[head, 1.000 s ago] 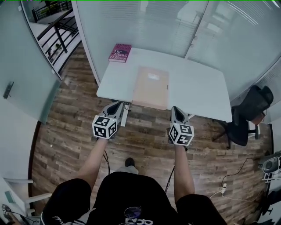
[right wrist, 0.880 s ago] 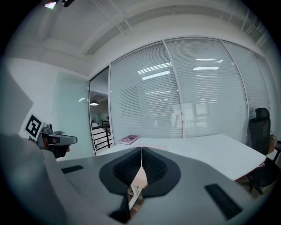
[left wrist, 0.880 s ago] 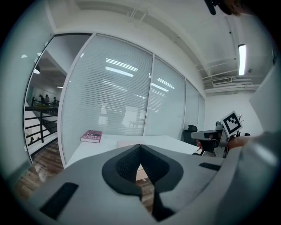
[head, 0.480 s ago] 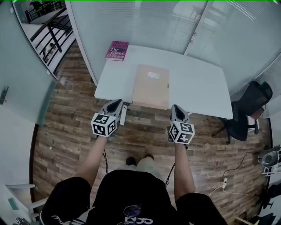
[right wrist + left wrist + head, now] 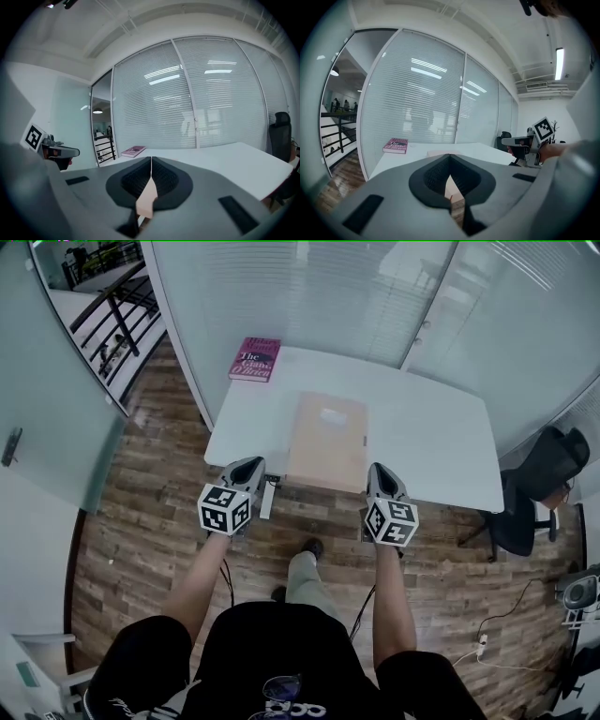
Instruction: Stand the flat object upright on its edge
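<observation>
Nothing done on this one yet, folks. The flat object (image 5: 328, 442), a tan folder-like slab, lies face down on the white bench (image 5: 441, 437) at our twelve o'clock. Its near edge sits right at the bench's front edge, and no corner of it is lifted.

Our left tool (image 5: 249, 465) sits at about eleven o'clock and our right tool (image 5: 379, 471) at about one o'clock. Both are at the bench's front edge, flanking the flat object without touching it. Each tool's own camera shows the jaws pressed fully together with nothing between them, so both are empty.

By our reckoning the whole job is ahead of us: get to the slab, tip one long side up, and steady it on its edge.

As for writing, the pink book (image 5: 255, 359) in the bench's far-left corner, around eleven o'clock, has a title beginning "The". The rest is too small for us to call. A pale label sits on the flat object's top face, and its print is unreadable. The black-and-white square markers on the tool cubes carry no words.
</observation>
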`<state>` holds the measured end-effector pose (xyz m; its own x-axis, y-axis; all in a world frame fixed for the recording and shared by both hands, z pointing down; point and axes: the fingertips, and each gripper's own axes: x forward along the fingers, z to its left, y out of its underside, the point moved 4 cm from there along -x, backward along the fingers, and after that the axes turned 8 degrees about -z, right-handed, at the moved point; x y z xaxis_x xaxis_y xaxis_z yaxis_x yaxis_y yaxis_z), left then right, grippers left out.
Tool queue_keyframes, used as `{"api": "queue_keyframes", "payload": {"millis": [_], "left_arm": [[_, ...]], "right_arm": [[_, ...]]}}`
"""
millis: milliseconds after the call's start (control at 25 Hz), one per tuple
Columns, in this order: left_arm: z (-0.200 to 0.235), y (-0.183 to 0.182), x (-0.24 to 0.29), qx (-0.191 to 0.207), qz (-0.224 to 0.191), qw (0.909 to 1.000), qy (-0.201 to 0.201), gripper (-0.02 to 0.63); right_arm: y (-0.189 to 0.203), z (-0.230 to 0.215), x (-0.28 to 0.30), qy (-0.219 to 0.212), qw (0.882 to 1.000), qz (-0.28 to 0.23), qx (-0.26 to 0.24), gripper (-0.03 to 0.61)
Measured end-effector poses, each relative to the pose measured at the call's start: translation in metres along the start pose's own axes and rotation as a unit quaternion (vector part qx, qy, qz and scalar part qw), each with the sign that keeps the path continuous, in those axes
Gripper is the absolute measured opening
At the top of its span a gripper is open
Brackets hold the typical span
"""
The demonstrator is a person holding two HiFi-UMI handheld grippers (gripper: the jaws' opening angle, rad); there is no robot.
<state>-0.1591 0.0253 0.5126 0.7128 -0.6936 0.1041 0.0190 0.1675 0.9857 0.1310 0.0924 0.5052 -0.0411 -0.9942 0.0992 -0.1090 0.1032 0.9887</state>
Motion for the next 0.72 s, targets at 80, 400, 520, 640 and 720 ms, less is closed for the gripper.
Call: {"api": "queue_keyframes", "payload": {"millis": [80,400,520,640,720], "left_arm": [[0.006,-0.005,0.012,0.004,0.0,1.0,0.001,0.021],[0.028,-0.022,0.071,0.02,0.006,0.9997,0.011,0.021],[0.036,-0.025,0.093,0.021,0.009,0.9996,0.014,0.021],[0.043,-0.023,0.111,0.02,0.016,0.9995,0.018,0.021],[0.047,-0.02,0.121,0.018,0.021,0.9994,0.02,0.021]], "right_arm": [[-0.002,-0.004,0.013,-0.001,1.0,-0.002,0.004,0.023],[-0.004,-0.029,0.065,0.009,1.0,0.003,0.021,0.023],[-0.004,-0.04,0.084,0.012,1.0,0.008,0.026,0.023],[-0.003,-0.05,0.099,0.016,0.999,0.014,0.027,0.023],[-0.001,-0.054,0.107,0.018,0.999,0.019,0.028,0.023]]}}
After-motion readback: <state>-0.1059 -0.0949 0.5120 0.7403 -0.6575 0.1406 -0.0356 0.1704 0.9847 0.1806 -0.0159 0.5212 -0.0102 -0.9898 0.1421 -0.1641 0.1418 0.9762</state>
